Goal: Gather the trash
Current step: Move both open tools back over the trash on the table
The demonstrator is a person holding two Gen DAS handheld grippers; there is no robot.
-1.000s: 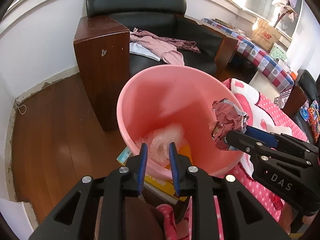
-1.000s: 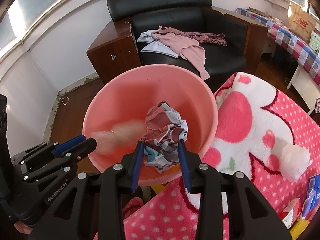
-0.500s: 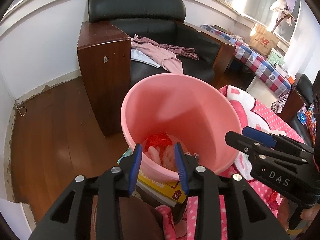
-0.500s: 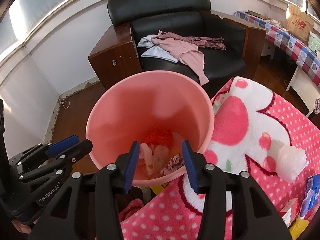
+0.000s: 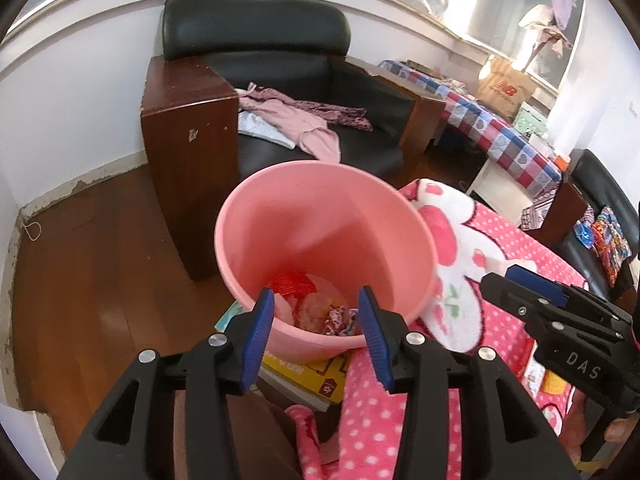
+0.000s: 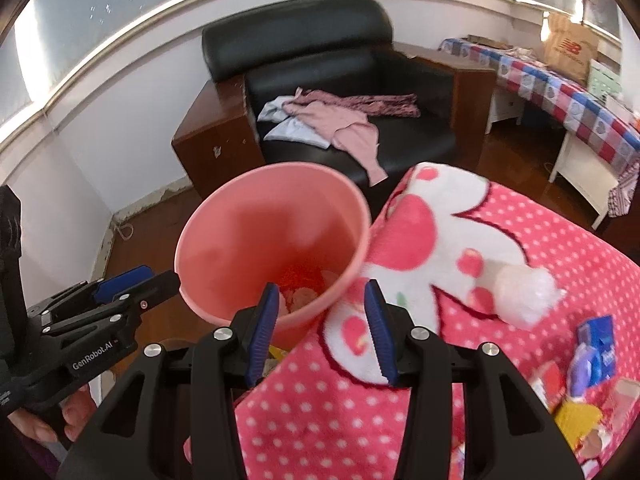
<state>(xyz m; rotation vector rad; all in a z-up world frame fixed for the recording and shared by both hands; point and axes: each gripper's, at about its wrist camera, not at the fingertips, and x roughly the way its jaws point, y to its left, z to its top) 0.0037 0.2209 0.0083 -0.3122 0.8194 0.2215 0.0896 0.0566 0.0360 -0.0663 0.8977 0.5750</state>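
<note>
A pink bucket stands at the edge of a pink polka-dot blanket; crumpled trash lies in its bottom. My left gripper is open and empty, just in front of the bucket's near rim. My right gripper is open and empty, over the bucket's right rim and the blanket. A crumpled clear plastic wad lies on the blanket to the right. More wrappers lie at the far right. The right gripper shows in the left wrist view.
A black armchair with pink clothes stands behind the bucket, with a wooden side cabinet to its left. A yellow box lies under the bucket. A checked-cloth table is at the back right. Wooden floor lies left.
My right gripper let go of the crumpled paper, which now lies in the bucket. Both grippers opened wider and drew back from the bucket; the right one swung right over the blanket.
</note>
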